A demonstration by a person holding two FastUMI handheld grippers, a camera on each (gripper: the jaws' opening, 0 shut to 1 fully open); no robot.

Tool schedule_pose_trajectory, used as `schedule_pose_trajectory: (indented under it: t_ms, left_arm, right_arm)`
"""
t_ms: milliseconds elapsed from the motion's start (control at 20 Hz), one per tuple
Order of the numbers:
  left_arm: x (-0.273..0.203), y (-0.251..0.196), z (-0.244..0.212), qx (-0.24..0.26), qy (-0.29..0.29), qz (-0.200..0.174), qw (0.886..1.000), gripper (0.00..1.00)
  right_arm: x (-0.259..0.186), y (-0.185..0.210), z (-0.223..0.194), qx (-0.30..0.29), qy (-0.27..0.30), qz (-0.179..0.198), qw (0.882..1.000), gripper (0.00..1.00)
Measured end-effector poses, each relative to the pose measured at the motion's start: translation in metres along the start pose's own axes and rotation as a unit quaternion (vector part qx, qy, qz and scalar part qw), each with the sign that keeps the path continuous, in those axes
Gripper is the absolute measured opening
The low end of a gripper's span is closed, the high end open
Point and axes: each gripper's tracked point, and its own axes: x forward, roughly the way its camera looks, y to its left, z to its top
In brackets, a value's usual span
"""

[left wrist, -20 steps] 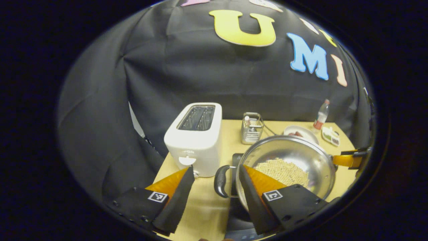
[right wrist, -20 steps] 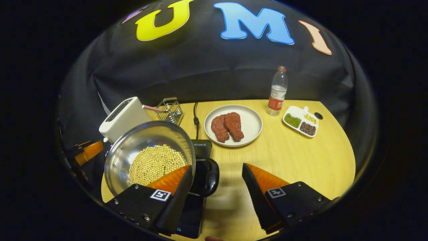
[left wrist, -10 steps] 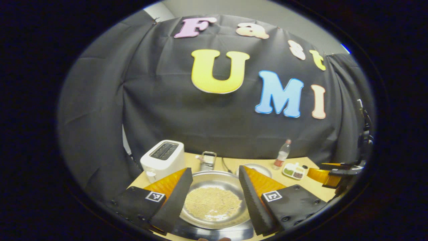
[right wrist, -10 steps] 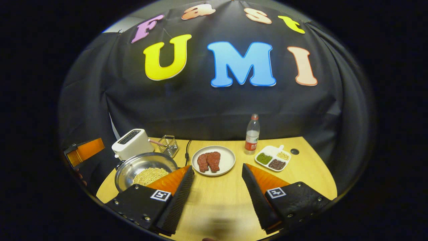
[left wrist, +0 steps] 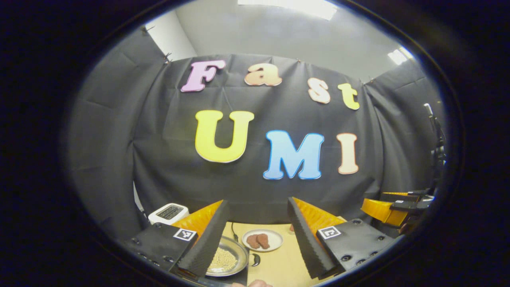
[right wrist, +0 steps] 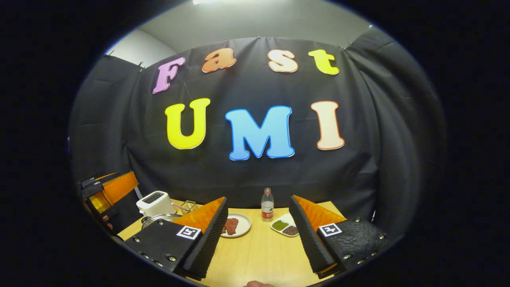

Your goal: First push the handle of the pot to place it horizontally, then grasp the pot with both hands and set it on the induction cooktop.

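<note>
While both grippers' fingers gape empty, the pot (left wrist: 225, 261) of beans low behind the left gripper (left wrist: 255, 235).

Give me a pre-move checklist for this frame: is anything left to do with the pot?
1. Left hand-held gripper open and empty: ok.
2. Right hand-held gripper open and empty: ok.
3. Both grippers clear of the pot: ok, raised well above the table.
4. Pot upright with contents inside: ok.
5. Pot on the dark cooktop: cannot tell, mostly hidden.
6. Handle horizontal: cannot tell, too small.
</note>
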Motion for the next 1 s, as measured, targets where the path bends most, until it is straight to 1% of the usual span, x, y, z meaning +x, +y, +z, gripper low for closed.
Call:
schedule_pose_trajectory:
  t_ms: [100,150,200,250,300,350,400,500,600,750,850,1000]
  left_arm:
    - [-0.009,-0.014,0.027,0.001,-0.025,0.004,1.000,0.95]
    - [-0.012,-0.017,0.035,-0.002,-0.029,0.006,1.000,0.95]
    - [-0.015,-0.020,0.038,-0.002,-0.030,0.010,0.999,0.95]
    - [-0.019,-0.020,0.037,0.000,-0.027,0.015,1.000,0.99]
    - [-0.021,-0.020,0.039,0.002,-0.025,0.021,0.999,0.99]
    - [-0.023,-0.017,0.038,0.005,-0.022,0.028,0.999,0.95]
    - [-0.027,-0.018,0.037,0.007,-0.018,0.033,0.999,0.98]
    - [-0.037,-0.017,0.033,0.015,-0.008,0.045,0.999,0.98]
    - [-0.047,-0.019,0.031,0.018,-0.003,0.048,0.999,0.98]
    - [-0.053,-0.028,0.038,0.023,-0.011,0.029,0.999,0.98]
    - [-0.050,-0.026,0.048,0.031,-0.023,0.015,0.999,0.99]
    - [-0.057,-0.023,0.055,0.032,-0.034,0.000,0.999,0.93]
  right_arm:
    - [-0.010,-0.017,0.015,0.011,-0.015,-0.001,1.000,0.92]
    - [-0.015,-0.025,0.019,0.009,-0.020,-0.003,1.000,0.92]
    - [-0.021,-0.034,0.021,0.006,-0.020,-0.001,1.000,0.92]
    - [-0.024,-0.040,0.023,-0.001,-0.023,0.001,1.000,0.92]
    - [-0.026,-0.045,0.025,-0.005,-0.025,0.004,1.000,0.92]
    - [-0.028,-0.047,0.025,-0.009,-0.027,0.008,1.000,0.92]
    - [-0.029,-0.049,0.025,-0.011,-0.027,0.012,1.000,0.92]
    - [-0.032,-0.050,0.022,-0.009,-0.023,0.024,0.999,0.92]
    - [-0.035,-0.048,0.024,-0.005,-0.023,0.033,0.999,0.92]
    - [-0.037,-0.049,0.028,-0.007,-0.027,0.028,0.999,0.92]
    - [-0.042,-0.047,0.033,-0.010,-0.033,0.014,0.999,0.92]
    - [-0.054,-0.036,0.039,-0.015,-0.036,0.003,0.999,0.92]
